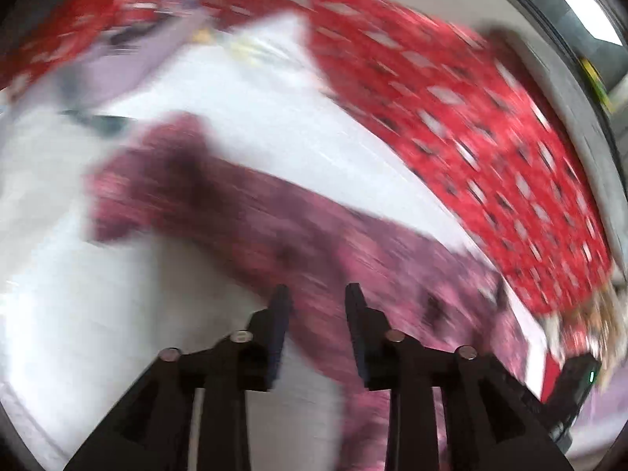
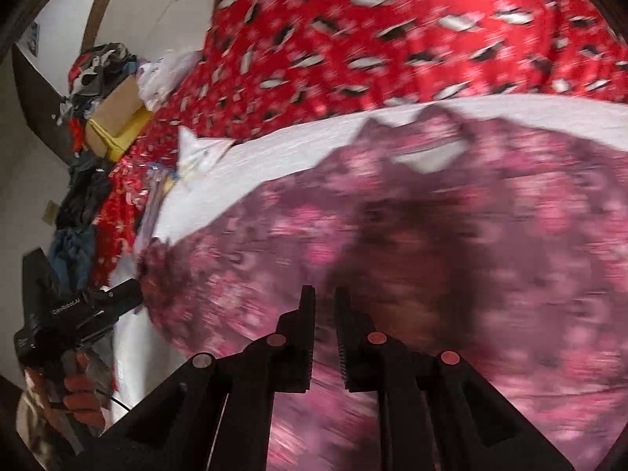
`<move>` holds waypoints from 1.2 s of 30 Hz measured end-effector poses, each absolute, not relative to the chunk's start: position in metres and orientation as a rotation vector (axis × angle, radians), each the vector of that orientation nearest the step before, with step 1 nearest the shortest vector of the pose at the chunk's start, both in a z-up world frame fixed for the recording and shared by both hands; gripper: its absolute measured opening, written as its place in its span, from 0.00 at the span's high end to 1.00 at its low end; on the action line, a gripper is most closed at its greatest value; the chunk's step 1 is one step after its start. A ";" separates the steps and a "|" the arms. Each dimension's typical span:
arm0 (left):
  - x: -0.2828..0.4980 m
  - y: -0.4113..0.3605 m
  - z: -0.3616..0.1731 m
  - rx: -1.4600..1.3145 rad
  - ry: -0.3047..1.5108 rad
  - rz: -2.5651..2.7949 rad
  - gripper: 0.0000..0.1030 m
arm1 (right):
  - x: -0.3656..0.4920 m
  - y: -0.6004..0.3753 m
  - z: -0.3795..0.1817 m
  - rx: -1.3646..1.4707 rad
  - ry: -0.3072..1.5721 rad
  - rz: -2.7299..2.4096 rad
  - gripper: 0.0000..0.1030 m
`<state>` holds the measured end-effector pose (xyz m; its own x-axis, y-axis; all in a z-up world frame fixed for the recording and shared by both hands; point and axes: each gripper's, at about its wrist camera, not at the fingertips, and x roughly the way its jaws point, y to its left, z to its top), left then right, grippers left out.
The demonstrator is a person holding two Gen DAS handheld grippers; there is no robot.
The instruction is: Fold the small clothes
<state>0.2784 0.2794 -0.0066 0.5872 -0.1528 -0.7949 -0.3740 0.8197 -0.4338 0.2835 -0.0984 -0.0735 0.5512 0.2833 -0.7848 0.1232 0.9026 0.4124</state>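
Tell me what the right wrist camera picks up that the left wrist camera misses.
Only the right wrist view shows the cardboard box, the dark clothes pile, and the left claw from outside. Only the left view shows the pink garment's sleeve end. Both show the pink floral garment, white sheet and red patterned cloth.

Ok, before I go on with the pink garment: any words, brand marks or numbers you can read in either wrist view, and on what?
"GenRobot.AI", as far as it can be made out: white lettering on the black body of the left gripper, seen in the right wrist view.
Pink floral garment: a pale patch near its neckline, too blurred to read.
Red patterned sheet: print only, no text legible.
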 end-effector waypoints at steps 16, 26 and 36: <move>0.354 0.365 -0.022 -0.494 1.135 0.273 0.96 | 0.275 -0.074 -0.114 0.375 0.862 0.125 0.72; 0.346 0.465 0.041 -0.528 1.009 0.555 0.97 | 0.276 -0.071 -0.117 0.363 0.847 0.123 0.72; 0.312 0.457 -0.039 -0.851 1.053 0.345 0.73 | 0.277 -0.071 -0.116 0.356 0.848 0.119 0.72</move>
<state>0.3121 0.4572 -0.0395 0.4797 -0.1369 -0.8667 -0.6230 0.6424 -0.4463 0.2766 -0.0715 -0.1162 0.6588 0.2429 -0.7120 0.0381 0.9345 0.3540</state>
